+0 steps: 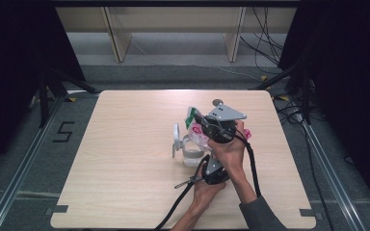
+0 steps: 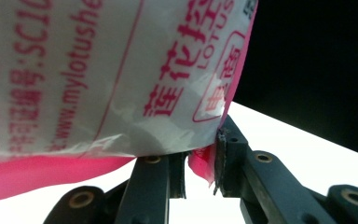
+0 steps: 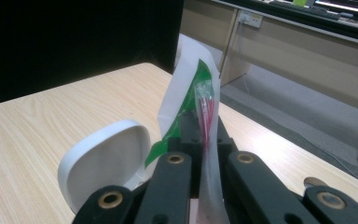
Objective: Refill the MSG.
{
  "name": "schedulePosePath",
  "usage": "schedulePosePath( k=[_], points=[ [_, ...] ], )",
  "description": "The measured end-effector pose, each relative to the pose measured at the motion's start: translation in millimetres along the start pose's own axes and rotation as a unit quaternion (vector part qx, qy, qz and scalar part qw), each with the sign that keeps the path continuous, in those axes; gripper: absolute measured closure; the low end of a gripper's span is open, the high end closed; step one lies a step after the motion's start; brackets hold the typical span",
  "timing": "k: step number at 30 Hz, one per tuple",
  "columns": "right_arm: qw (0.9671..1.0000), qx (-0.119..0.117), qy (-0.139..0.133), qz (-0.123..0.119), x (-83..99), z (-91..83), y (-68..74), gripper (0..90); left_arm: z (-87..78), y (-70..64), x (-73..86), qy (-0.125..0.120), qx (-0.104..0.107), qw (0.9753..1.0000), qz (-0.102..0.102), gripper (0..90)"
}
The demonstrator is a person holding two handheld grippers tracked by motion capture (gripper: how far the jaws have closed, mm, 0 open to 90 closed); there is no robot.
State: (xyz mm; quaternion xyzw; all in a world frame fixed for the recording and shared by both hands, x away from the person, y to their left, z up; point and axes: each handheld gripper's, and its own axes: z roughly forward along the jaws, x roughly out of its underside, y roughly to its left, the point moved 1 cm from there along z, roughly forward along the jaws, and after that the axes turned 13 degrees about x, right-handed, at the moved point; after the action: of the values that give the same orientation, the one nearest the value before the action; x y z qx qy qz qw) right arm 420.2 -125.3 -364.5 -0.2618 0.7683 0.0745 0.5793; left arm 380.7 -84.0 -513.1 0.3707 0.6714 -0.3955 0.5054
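Observation:
A white plastic bag (image 1: 200,137) with pink print, pink edges and a green top hangs over a clear container (image 1: 192,156) right of the table's middle. The container's white lid (image 1: 177,134) stands open on its left. My right gripper (image 1: 198,124) is shut on the bag's upper green end (image 3: 200,100), its jaws (image 3: 203,133) pinching the film, with the lid (image 3: 105,161) just below. From the near side, my left gripper (image 1: 210,155) is shut on the bag's pink lower edge (image 2: 200,163). The printed bag (image 2: 112,74) hangs right above those jaws.
The light wooden table (image 1: 125,159) has broad bare room to the left and along the front. Black cables (image 1: 183,197) trail from the grippers toward the front edge. Beyond the far edge lie grey floor and wooden furniture legs (image 1: 118,41).

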Motion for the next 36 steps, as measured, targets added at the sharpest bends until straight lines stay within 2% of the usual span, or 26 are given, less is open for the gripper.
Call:
schedulePosePath(
  k=[2, 3, 4, 5, 8, 10, 11, 12, 14, 17, 18, 19, 24, 27, 28, 29, 31, 33, 34, 35, 36],
  points=[
    [1.0000, -0.002, 0.000, -0.008, -0.3, 0.9, 1.2, 89.7, -0.4, 0.2, -0.3, 0.000, 0.001, 1.0000, -0.002, 76.3],
    [1.0000, 0.000, 0.002, -0.001, 0.1, 1.5, 2.9, 89.6, -0.3, 0.3, -0.1, 0.001, 0.000, 1.0000, -0.002, 76.3],
    [0.9999, -0.001, 0.003, -0.014, -0.1, 1.5, 1.1, 89.6, -0.3, 0.3, -0.1, 0.001, 0.000, 1.0000, -0.002, 76.3],
    [1.0000, -0.001, 0.002, -0.003, 0.1, 1.0, 2.1, 89.6, -0.4, 0.4, 0.0, 0.000, 0.000, 1.0000, -0.001, 76.3],
    [1.0000, -0.005, 0.002, 0.006, -0.8, -0.2, 1.2, 89.7, -0.5, 0.2, -0.4, 0.001, 0.002, 1.0000, -0.001, 76.3],
    [0.9999, -0.001, 0.004, -0.012, 0.2, 1.5, 1.5, 89.6, 0.1, 0.2, 0.1, 0.001, 0.000, 1.0000, -0.003, 76.3],
    [0.9999, 0.001, 0.010, 0.005, 1.1, 1.2, 3.7, 89.6, -0.2, 0.5, 0.3, 0.001, 0.001, 1.0000, -0.002, 76.3],
    [0.9999, 0.002, 0.000, -0.014, 0.2, 1.8, 1.0, 89.6, -0.5, 0.4, 0.0, 0.001, 0.000, 1.0000, -0.002, 76.3],
    [1.0000, -0.003, 0.000, 0.001, -0.3, 0.6, 1.7, 89.6, -0.7, 0.2, -0.4, 0.000, -0.001, 1.0000, -0.002, 76.3],
    [0.9999, 0.000, -0.002, -0.016, -0.2, 1.5, 1.1, 89.6, -0.4, 0.4, 0.1, 0.001, -0.001, 1.0000, -0.001, 76.3],
    [1.0000, -0.002, 0.003, 0.000, 0.2, 1.5, 2.8, 89.6, -0.6, 0.4, 0.0, 0.001, -0.001, 1.0000, -0.002, 76.3],
    [1.0000, -0.002, 0.000, -0.008, -0.1, 1.4, 0.9, 89.6, -0.7, 0.4, -0.2, 0.001, -0.001, 1.0000, -0.003, 76.3],
    [1.0000, -0.002, 0.004, -0.001, 0.1, 1.4, 2.7, 89.6, -0.6, 0.4, 0.2, 0.000, -0.001, 1.0000, -0.002, 76.3],
    [0.9999, -0.009, -0.004, -0.008, -0.7, 1.6, 2.7, 89.6, -0.4, 0.3, -0.1, -0.002, -0.003, 1.0000, -0.002, 76.3],
    [1.0000, -0.002, 0.007, 0.005, -0.2, 0.0, 5.1, 89.7, -0.5, 0.3, 0.1, -0.002, -0.002, 1.0000, -0.001, 76.3],
    [1.0000, 0.006, 0.008, 0.000, 0.1, 0.1, 5.8, 89.7, -0.5, 0.3, 0.2, -0.001, -0.002, 1.0000, -0.001, 76.3],
    [0.9999, 0.001, 0.008, -0.009, 0.3, 1.7, 5.0, 89.6, -0.5, 0.2, 0.1, -0.002, -0.002, 1.0000, -0.003, 76.3],
    [1.0000, 0.000, 0.006, -0.001, -0.3, 0.3, 5.2, 89.6, -0.4, 0.3, -0.2, -0.003, -0.003, 1.0000, -0.002, 76.3],
    [1.0000, 0.001, 0.001, -0.005, -0.6, 0.4, 4.9, 89.7, -0.4, 0.3, -0.2, -0.003, -0.003, 1.0000, -0.002, 76.3],
    [1.0000, 0.001, 0.007, 0.005, -0.3, -0.2, 6.0, 89.6, -0.3, 0.2, 0.1, -0.002, -0.003, 1.0000, -0.002, 76.3],
    [1.0000, 0.001, 0.004, -0.004, 0.0, 1.4, 4.9, 89.6, -0.2, 0.1, 0.2, -0.001, -0.003, 1.0000, -0.001, 76.3]
  ],
)
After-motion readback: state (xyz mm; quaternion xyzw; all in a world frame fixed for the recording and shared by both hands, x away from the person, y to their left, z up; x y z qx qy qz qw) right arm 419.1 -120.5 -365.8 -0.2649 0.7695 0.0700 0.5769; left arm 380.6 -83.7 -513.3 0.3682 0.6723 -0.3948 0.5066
